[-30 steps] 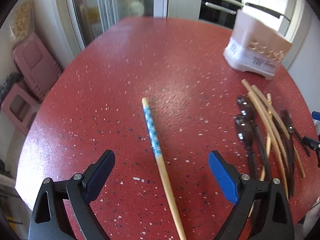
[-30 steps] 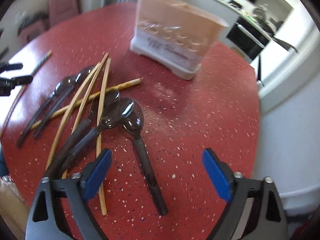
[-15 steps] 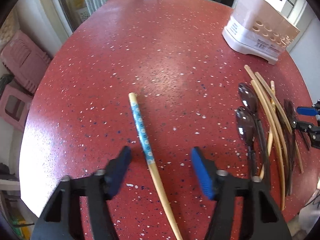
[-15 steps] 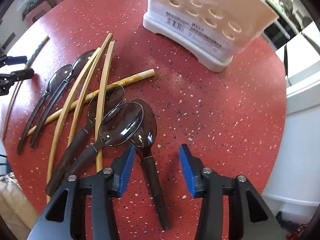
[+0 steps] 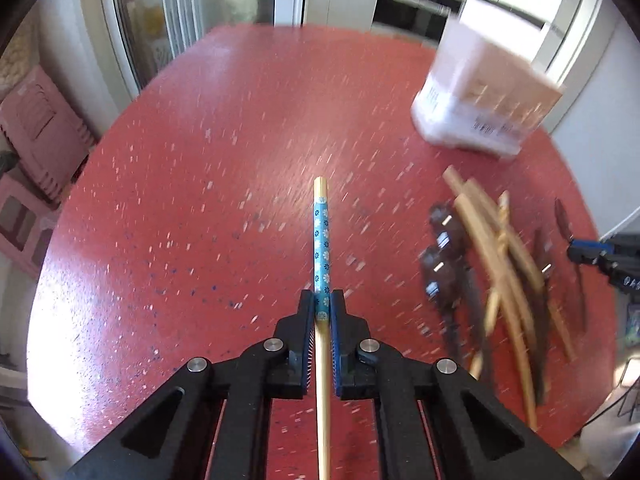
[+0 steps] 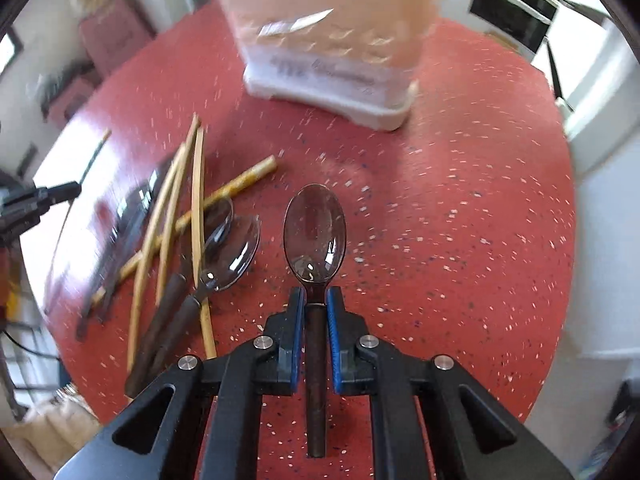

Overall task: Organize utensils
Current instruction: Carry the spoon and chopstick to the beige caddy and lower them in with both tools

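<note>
My left gripper (image 5: 322, 305) is shut on a blue-patterned wooden chopstick (image 5: 321, 236), held above the red speckled table (image 5: 200, 184). My right gripper (image 6: 314, 300) is shut on the dark handle of a brown translucent spoon (image 6: 314, 236), bowl pointing forward. A pile of chopsticks and dark spoons lies on the table, at the right in the left wrist view (image 5: 496, 264) and at the left in the right wrist view (image 6: 172, 236). The pink and white utensil holder stands beyond it, in the right wrist view (image 6: 332, 40) and the left wrist view (image 5: 480, 100).
Pink stools (image 5: 36, 140) stand off the table's left edge by a glass door (image 5: 180, 8). A kitchen oven (image 6: 516, 12) is beyond the table. The left gripper shows at the left edge of the right wrist view (image 6: 36, 200).
Both grippers closed, the left on the blue chopstick and the right on the spoon handle, and lifted them off the table. Both views are now blurred with motion.
</note>
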{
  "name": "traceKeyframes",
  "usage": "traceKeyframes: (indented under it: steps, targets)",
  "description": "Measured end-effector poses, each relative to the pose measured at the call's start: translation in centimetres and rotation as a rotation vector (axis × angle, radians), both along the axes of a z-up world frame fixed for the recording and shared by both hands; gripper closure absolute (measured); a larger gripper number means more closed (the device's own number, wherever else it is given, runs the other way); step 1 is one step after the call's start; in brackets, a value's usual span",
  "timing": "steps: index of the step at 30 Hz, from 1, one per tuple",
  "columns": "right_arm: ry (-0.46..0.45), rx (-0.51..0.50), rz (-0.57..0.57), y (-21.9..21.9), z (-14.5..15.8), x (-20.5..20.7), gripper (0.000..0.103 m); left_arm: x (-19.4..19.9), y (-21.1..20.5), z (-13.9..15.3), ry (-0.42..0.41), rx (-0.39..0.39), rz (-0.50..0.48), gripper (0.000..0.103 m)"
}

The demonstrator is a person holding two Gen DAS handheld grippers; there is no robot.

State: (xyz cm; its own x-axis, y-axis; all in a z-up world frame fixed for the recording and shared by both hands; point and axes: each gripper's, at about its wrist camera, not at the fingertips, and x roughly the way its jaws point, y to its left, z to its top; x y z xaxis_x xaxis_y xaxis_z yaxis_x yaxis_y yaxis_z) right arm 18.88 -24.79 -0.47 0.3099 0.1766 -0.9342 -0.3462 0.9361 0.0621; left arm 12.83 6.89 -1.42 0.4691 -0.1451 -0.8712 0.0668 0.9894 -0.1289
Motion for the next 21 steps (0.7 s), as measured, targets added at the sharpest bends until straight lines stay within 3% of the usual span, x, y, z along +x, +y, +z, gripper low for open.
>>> traceKeyframes:
  steps: [7,12,21]
  targets:
    - [-0.153,0.185,-0.078,-3.9,5.1,-1.4,0.09,-0.2,-0.4,5.7,-0.179,-0.116,0.022,0.066]
    - [-0.241,0.274,-0.102,-2.5,8.1,-1.4,0.09,1.2,-1.7,10.8,-0.31,-0.182,0.003,0.066]
    - [-0.421,0.353,-0.153,-0.9,13.9,4.1,0.09,7.5,-4.1,20.5,-0.52,-0.258,-0.045,0.066]
